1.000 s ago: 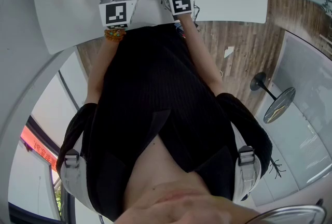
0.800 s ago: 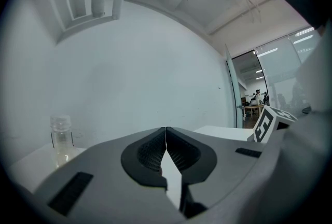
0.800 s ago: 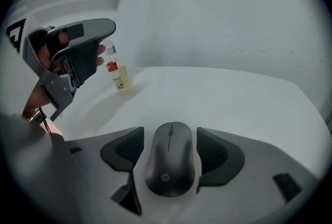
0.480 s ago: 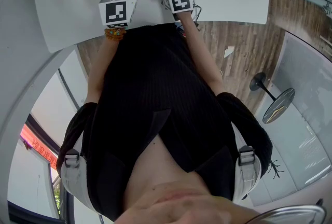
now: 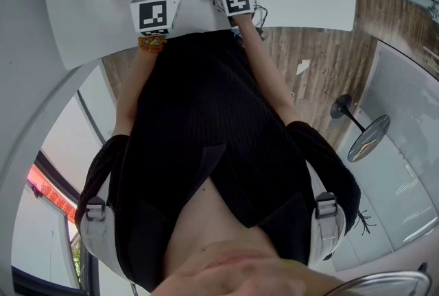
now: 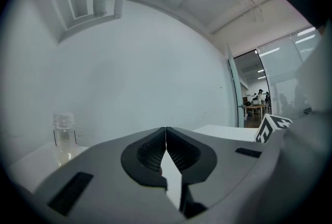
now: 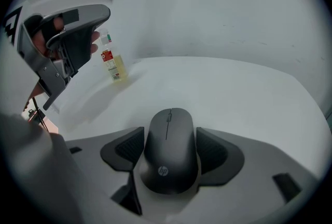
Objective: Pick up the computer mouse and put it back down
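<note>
Computer mouse [image 7: 169,158] is pinched by its sides in right gripper [image 7: 170,140] jaws, lower centre of frame, just over tabletop [image 7: 233,93]. Grip should be held even, mouse level. Left gripper [image 6: 166,137] jaws closed, empty.

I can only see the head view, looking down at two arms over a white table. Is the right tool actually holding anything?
Observer: Yes. Its own view shows a black computer mouse between the jaws of the right tool, with the pads against both of its sides.
Operator: And the other one?
Observer: The left tool is empty, its jaws pressed together.
Operator: What's the yellowish blob near it?
Observer: A small clear bottle with a red label, standing upright.
</note>
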Available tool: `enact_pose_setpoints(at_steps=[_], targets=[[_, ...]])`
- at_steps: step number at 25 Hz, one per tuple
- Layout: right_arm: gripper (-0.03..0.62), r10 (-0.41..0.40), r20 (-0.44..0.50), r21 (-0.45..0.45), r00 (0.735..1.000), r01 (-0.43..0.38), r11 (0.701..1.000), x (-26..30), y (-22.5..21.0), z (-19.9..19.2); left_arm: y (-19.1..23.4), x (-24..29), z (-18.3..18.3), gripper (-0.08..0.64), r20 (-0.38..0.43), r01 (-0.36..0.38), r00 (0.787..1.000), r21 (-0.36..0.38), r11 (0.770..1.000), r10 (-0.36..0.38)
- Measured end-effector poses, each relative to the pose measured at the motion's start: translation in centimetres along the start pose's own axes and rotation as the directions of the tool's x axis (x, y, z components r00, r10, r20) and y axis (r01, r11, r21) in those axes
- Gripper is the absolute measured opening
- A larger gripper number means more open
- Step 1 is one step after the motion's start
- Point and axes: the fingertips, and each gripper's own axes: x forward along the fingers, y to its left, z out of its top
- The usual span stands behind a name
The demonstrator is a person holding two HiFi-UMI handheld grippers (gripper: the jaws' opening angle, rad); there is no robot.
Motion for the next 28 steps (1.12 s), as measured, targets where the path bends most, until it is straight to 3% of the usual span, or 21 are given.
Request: enact_pose_setpoints(at_steps=[28], targets=[[0.285,-0.040,-0.003,-0.027,0.999,0.040,0.999,0.2,0.2,-0.2,0.3,-0.4,-0.4,0.014,0.002,0.007,1.000,0.001,1.000,-0.007]])
